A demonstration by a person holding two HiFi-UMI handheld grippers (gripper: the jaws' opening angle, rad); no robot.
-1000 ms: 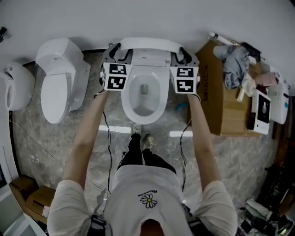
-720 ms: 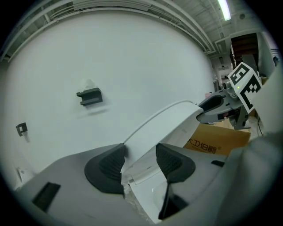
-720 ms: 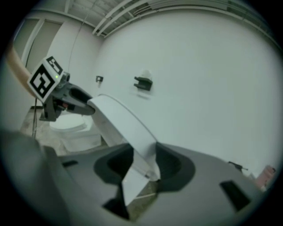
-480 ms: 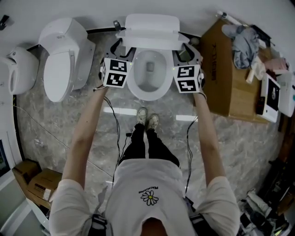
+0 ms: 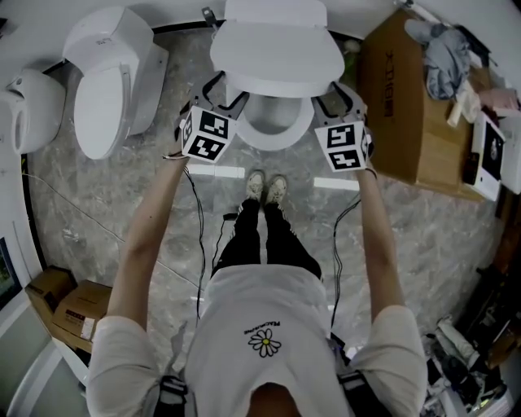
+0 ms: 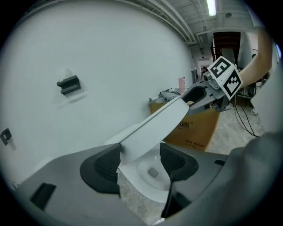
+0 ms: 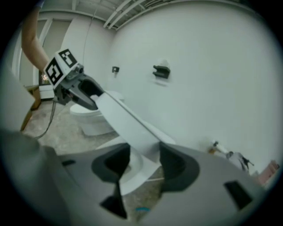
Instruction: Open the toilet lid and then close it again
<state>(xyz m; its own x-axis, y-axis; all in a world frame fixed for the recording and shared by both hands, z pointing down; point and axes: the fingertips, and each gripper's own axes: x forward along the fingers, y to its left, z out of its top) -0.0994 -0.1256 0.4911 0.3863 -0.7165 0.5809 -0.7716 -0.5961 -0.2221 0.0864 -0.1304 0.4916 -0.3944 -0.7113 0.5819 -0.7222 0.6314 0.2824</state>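
1. Fingers (image 6: 101, 164) of left gripper (image 5: 223, 91) spread. Lid (image 5: 277, 55) edge runs between them, close against one pad, clear gap to the other. No squeeze seen.
2. Right gripper (image 5: 340, 96) the same: fingers (image 7: 173, 164) apart, opposite lid edge between them, not pinched.
3. Both sets of jaws have just been opening, with the lid edge between them.
4. Change: a second ago the lid stood upright against the tank (image 5: 275, 11), bowl fully open, a gripper at each side of it. Half a second ago it tilted forward. Now it is well down and covers most of the bowl (image 5: 275, 124). Only the front rim shows, between the two grippers.
5. Both grippers have come down and toward the person along with the lid.
6. Reading: opening half looks done, closing half nearly so. Loosened jaws suggest release is near. If let go from here the lid may drop the rest of the way and slam.
7. Lid: white, smooth, glossy, thin-edged, rounded at the front. Hinged end lies beyond the fingertips. Not yet flat: in both gripper views it slants, with the bowl visible under it between the fingers.
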